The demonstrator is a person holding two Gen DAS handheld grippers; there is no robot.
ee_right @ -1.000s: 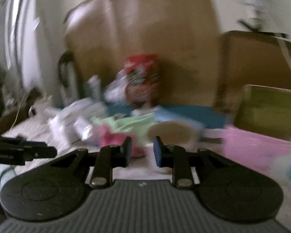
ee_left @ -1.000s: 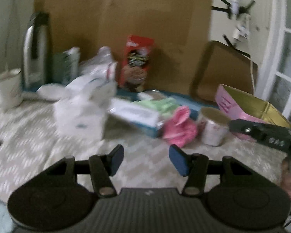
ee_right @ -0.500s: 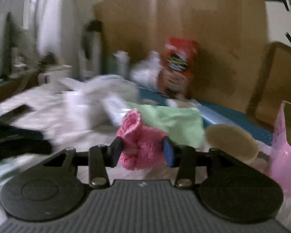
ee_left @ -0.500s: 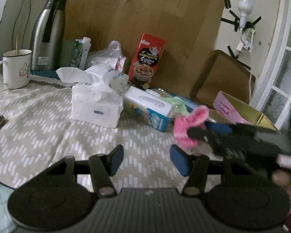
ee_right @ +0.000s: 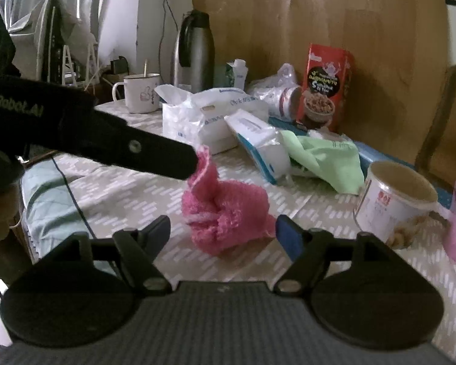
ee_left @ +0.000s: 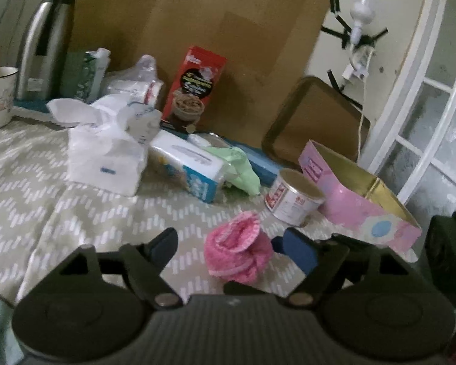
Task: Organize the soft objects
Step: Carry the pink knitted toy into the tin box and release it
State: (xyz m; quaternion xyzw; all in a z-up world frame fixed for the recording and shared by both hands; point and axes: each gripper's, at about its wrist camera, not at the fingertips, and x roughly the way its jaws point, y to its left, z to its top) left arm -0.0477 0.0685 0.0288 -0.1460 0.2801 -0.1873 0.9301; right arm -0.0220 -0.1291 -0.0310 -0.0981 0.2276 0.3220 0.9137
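Right wrist view: the patterned tablecloth [ee_right: 112,188] spreads wide, with the pink box [ee_left: 358,200] at the far right and a tissue pack [ee_right: 197,115] farther back. The pink fluffy cloth [ee_right: 225,210], half a second ago clamped in the right gripper [ee_right: 222,234], now lies on the cloth near the front, released. That gripper's jaws stand apart around it. The left gripper [ee_left: 231,245], also apart, has come in beside it, probably to take over the grasp.
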